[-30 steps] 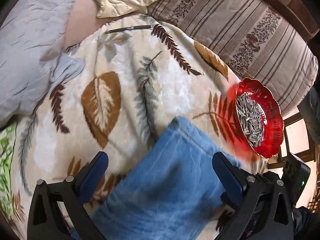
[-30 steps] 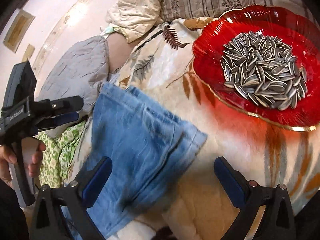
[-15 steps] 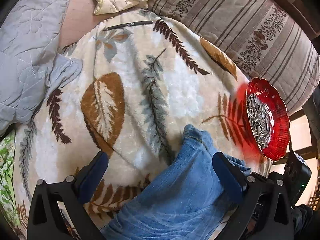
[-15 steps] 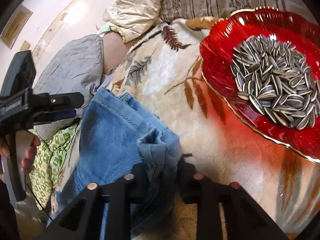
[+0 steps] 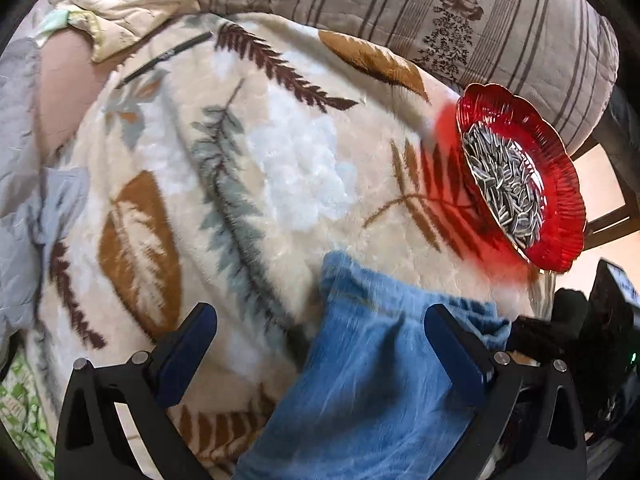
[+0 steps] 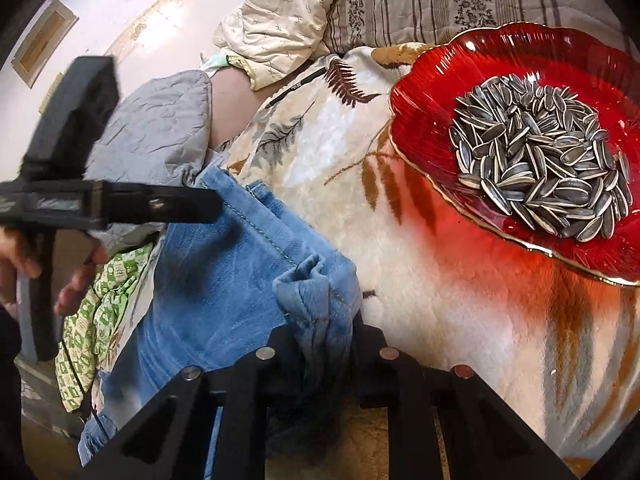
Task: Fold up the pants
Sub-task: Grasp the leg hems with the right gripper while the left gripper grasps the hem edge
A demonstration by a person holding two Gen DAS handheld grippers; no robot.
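Left claw is wide open and holds nothing. It hangs over the blue pants, which lie on the leafy blanket. The pants edge sits between its two fingers, so it should come down and pinch that near corner.

Right claw is pinched tight on a bunched corner of the pants. A red dish of seeds sits close by. I think both corners should lift together, slowly, away from the dish so nothing spills.

- The right gripper is pinched tight on a bunched corner of the pants.
- The left gripper, jaws spread wide, hovers over the pants' hem.
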